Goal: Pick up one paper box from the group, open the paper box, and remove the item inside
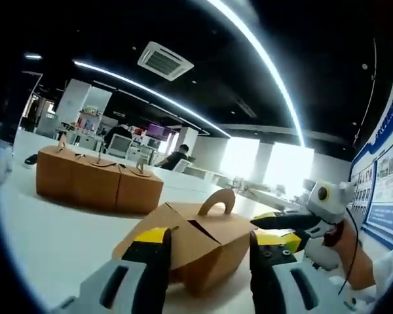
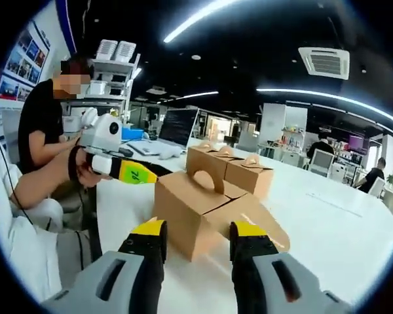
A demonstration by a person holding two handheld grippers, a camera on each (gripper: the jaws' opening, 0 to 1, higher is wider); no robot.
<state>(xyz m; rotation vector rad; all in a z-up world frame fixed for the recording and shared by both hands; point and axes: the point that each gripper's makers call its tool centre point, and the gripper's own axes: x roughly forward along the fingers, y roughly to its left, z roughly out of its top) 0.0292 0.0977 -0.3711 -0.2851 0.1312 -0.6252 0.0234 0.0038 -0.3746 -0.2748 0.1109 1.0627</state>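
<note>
A brown paper box (image 1: 203, 242) with an arched handle lies on the white table, its top flaps partly apart. My left gripper (image 1: 206, 252) is open, its yellow-tipped jaws on either side of the box's near end. My right gripper (image 1: 257, 224) comes in from the right, its tips at the box's top edge. In the right gripper view the same box (image 2: 190, 203) sits just beyond my open right gripper (image 2: 196, 237), with one flap (image 2: 255, 219) folded out to the right. The left gripper (image 2: 158, 171), held by a hand, reaches the box's far left side.
A group of closed brown boxes (image 1: 98, 180) stands farther back on the white table (image 1: 46, 242); the same boxes (image 2: 232, 167) show in the right gripper view. A seated person (image 2: 42, 124) is at the table's left edge. Desks and monitors lie beyond.
</note>
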